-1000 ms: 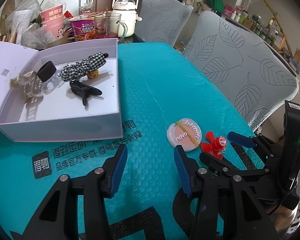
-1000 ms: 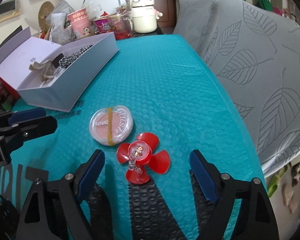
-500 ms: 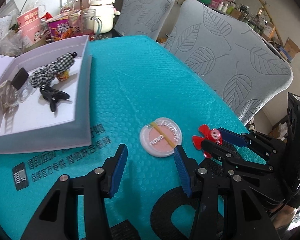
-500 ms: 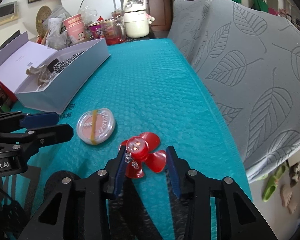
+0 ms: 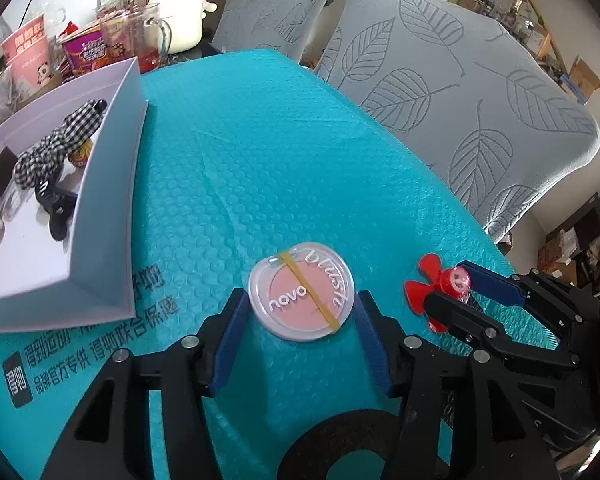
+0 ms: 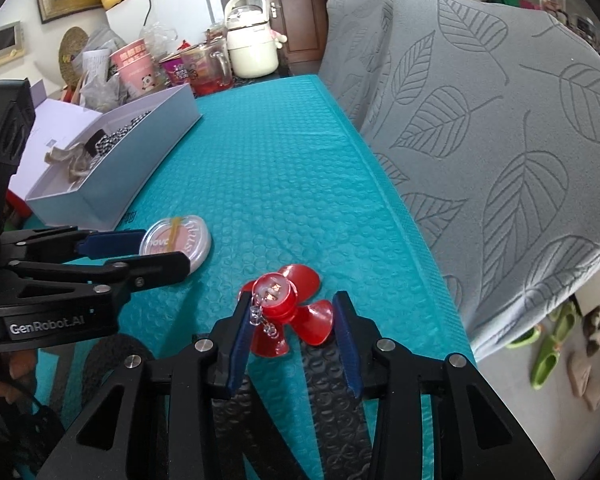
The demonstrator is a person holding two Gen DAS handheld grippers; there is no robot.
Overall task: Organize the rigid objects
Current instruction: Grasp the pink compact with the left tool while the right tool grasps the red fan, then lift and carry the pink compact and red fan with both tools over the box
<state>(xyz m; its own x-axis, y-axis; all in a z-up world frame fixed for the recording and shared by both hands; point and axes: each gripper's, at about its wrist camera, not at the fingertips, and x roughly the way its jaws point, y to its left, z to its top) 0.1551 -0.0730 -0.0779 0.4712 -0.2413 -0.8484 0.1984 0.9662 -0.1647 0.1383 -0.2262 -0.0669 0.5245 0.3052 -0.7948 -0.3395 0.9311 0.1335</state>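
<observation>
A round pink blush compact [image 5: 300,280] with a yellow rubber band lies on the teal bubble mat [image 5: 240,140]. My left gripper [image 5: 301,302] straddles it. Its jaws are opening, and a thin gap shows between each blue pad and the compact's rim. To the right, my right gripper [image 6: 293,300] is shut on a red propeller toy [image 6: 276,294], with a pad against each side of its blades. The left wrist view shows that toy [image 5: 424,276] at the right gripper's [image 5: 460,292] tips. The right wrist view shows the compact [image 6: 188,236] at the left gripper's [image 6: 164,250] tips.
An open white box [image 5: 108,208] at the left holds a checked scrunchie [image 5: 68,136], a black clip [image 5: 56,208] and other small items. Behind it stand cups, a glass mug [image 5: 136,36] and a white kettle [image 5: 176,12]. Leaf-patterned chair backs [image 5: 460,100] line the mat's right edge.
My left gripper moved right until the compact came between its jaws, which then widened. My right gripper went from wide open to shut on the red propeller toy.
</observation>
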